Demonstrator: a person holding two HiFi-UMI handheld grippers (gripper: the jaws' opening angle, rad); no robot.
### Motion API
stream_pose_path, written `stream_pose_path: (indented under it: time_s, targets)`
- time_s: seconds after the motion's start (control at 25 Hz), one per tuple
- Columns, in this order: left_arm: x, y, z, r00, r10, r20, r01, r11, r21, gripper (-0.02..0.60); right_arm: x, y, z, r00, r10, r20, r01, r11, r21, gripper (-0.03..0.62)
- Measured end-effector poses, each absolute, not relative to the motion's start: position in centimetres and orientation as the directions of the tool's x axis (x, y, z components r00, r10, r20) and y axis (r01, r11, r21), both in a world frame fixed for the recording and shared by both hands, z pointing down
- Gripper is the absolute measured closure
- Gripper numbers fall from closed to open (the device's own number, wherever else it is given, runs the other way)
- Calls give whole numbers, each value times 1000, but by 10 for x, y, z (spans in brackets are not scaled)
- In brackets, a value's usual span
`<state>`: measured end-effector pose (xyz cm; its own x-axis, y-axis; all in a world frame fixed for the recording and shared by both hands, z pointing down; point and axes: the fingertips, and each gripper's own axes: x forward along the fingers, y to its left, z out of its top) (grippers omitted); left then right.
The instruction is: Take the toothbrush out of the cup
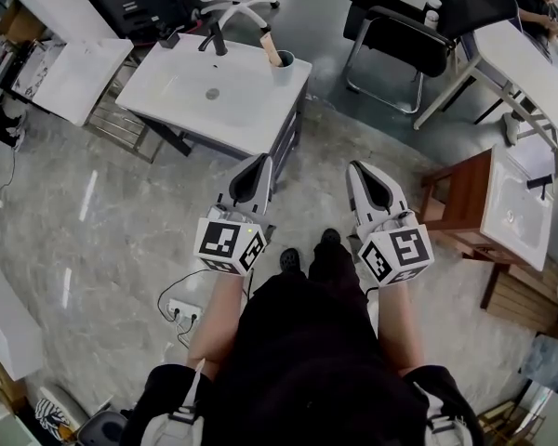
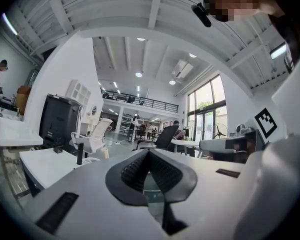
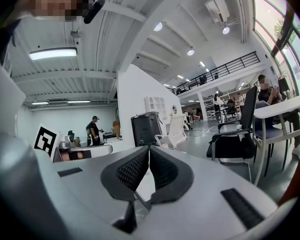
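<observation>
A white sink vanity with a black faucet stands on the floor ahead of me. At its back right corner is a cup, and a toothbrush with a light wooden handle leans out of it. Both grippers are held level in front of me, well short of the vanity. My left gripper points at the vanity's near right corner, jaws shut and empty. My right gripper is beside it over bare floor, also shut and empty. In the left gripper view the shut jaws face the vanity top and faucet.
A black armchair and a long white table stand at the right rear. A wooden stand with a white basin is close on my right. A white cabinet is at the left, and a power strip lies on the floor.
</observation>
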<state>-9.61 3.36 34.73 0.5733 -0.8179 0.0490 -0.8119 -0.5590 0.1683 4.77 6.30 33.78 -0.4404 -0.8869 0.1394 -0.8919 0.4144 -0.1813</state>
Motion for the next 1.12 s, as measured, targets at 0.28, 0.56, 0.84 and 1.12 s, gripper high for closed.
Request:
stream_pose_path:
  time_s: [0.28, 0.56, 0.84, 1.12]
  targets:
    - [-98, 10, 355, 553, -830, 71, -827, -536, 169, 566, 45, 28, 346, -472, -868, 156, -876, 441, -194, 562]
    - [-109, -39, 356, 494, -866, 78, -865, -481, 140, 566, 31, -33, 351, -546, -826, 139, -831, 512, -217, 563]
    - [-107, -98, 349, 438, -894, 90, -897, -428, 114, 566, 27, -106, 343, -616, -780, 116, -781, 584, -223, 562]
    - [-92, -156, 347, 382, -918, 103, -922, -371, 114, 566, 32, -173, 342, -689, -714, 121, -719, 654, -235, 562]
